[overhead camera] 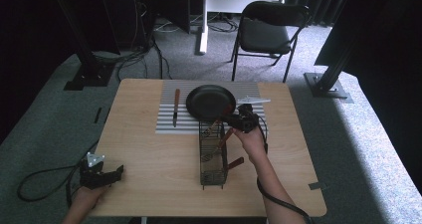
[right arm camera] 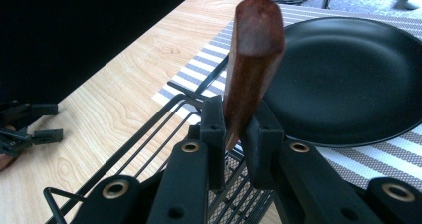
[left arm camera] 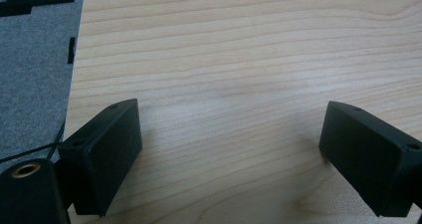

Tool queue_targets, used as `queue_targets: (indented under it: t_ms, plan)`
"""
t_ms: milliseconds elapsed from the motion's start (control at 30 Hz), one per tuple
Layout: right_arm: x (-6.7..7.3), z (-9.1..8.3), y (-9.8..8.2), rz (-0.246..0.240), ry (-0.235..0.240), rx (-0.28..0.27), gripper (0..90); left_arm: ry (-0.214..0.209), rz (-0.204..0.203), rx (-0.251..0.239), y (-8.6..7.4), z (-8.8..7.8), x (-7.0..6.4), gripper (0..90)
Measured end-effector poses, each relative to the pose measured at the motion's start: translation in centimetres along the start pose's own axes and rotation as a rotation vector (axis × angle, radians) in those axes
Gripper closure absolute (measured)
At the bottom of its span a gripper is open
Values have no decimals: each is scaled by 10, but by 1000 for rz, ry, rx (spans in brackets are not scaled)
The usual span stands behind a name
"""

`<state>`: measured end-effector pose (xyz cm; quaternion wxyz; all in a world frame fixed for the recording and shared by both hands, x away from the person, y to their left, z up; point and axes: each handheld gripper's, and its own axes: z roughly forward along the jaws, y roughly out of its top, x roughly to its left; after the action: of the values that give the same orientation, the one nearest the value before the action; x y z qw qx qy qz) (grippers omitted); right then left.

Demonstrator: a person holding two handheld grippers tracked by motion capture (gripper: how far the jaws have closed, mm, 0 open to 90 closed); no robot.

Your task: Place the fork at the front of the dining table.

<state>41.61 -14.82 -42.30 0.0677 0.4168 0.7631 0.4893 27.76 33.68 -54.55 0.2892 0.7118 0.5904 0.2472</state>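
At the table's near edge the left gripper (overhead camera: 118,172) rests with jaws wide apart, while farther off the right gripper (right arm camera: 234,134) clamps a brown wooden utensil handle (right arm camera: 251,59) above the black wire basket (overhead camera: 213,176), before the round black pan (overhead camera: 211,102).

We can read no text, label, brand, number or sign anywhere in these views.
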Motion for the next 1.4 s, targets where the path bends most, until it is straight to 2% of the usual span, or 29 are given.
queue_targets:
  t_ms: [100,300,733,933,1400]
  plan:
    - [2,-1,3,-14,-2,4,809,0,0,0,0,0,0,95]
    - [2,-14,8,-9,0,-21,809,0,0,0,0,0,0,95]
    - [6,-58,25,-30,3,-79,810,1,0,-1,0,0,0,95]
    - [8,-80,34,-43,-12,-114,809,1,1,-1,0,0,0,95]
    - [-1,-108,48,-37,-51,-164,809,0,3,0,0,0,0,95]
